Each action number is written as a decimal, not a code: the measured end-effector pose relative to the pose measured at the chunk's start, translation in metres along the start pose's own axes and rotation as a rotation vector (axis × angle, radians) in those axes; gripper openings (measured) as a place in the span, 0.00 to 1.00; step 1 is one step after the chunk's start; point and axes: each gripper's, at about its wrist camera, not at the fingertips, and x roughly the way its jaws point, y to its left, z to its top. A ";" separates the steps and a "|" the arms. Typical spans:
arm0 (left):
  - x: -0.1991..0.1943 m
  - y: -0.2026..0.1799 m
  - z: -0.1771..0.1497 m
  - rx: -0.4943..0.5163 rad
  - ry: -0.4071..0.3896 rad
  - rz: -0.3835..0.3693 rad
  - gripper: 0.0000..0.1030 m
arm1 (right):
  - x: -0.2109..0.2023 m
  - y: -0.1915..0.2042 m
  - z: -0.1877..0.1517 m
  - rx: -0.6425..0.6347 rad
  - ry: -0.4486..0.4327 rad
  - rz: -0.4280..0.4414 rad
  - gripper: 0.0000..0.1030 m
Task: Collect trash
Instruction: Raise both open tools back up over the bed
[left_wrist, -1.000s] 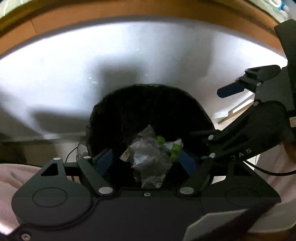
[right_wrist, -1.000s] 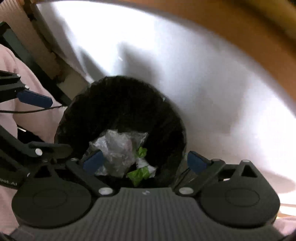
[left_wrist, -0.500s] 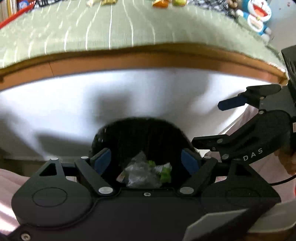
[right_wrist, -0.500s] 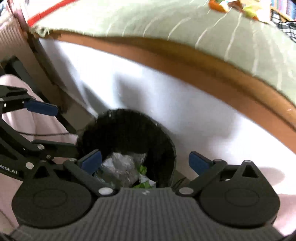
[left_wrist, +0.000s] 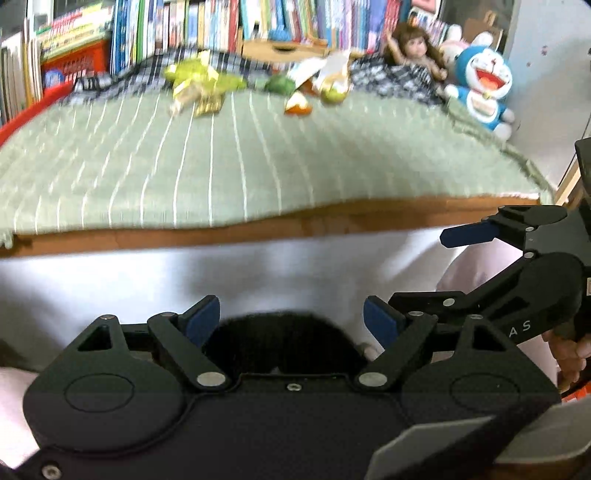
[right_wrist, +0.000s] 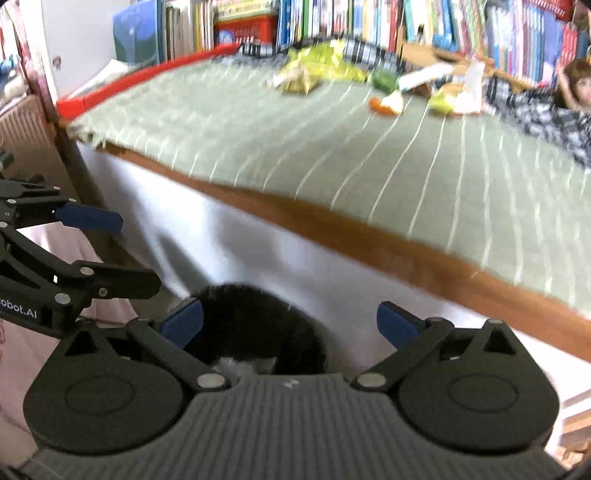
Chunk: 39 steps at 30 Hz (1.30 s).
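A black-lined trash bin (left_wrist: 280, 339) (right_wrist: 255, 325) stands on the floor against the bed's white side, low in both views, with crumpled clear plastic (right_wrist: 243, 363) just showing inside. My left gripper (left_wrist: 291, 319) hangs open above the bin with nothing between its blue pads. My right gripper (right_wrist: 290, 325) is open too and empty. Far back on the green striped bedspread (left_wrist: 221, 162) lie loose wrappers: yellow-green ones (left_wrist: 199, 83) (right_wrist: 314, 72), an orange scrap (left_wrist: 297, 105) (right_wrist: 386, 103) and white packaging (left_wrist: 328, 72) (right_wrist: 424, 77).
A bookshelf (left_wrist: 221, 26) runs behind the bed. A doll (left_wrist: 413, 51) and a blue cat plush (left_wrist: 484, 81) sit at the bed's far right. A checked cloth (right_wrist: 535, 110) lies near them. The other gripper (left_wrist: 517, 266) shows at the right edge of the left wrist view.
Both grippers have tilted up from looking down into the bin to facing the bed top. The plastic and green wrappers stay in the bin, now mostly out of sight.
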 end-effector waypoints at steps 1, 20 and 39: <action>-0.003 -0.002 0.004 0.003 -0.016 -0.004 0.82 | -0.005 -0.001 0.004 -0.006 -0.023 -0.013 1.00; 0.020 0.051 0.103 -0.106 -0.188 0.089 0.85 | 0.010 -0.080 0.062 0.148 -0.168 -0.106 1.00; 0.159 0.116 0.197 -0.254 -0.182 0.070 0.81 | 0.101 -0.125 0.116 0.122 -0.127 -0.139 1.00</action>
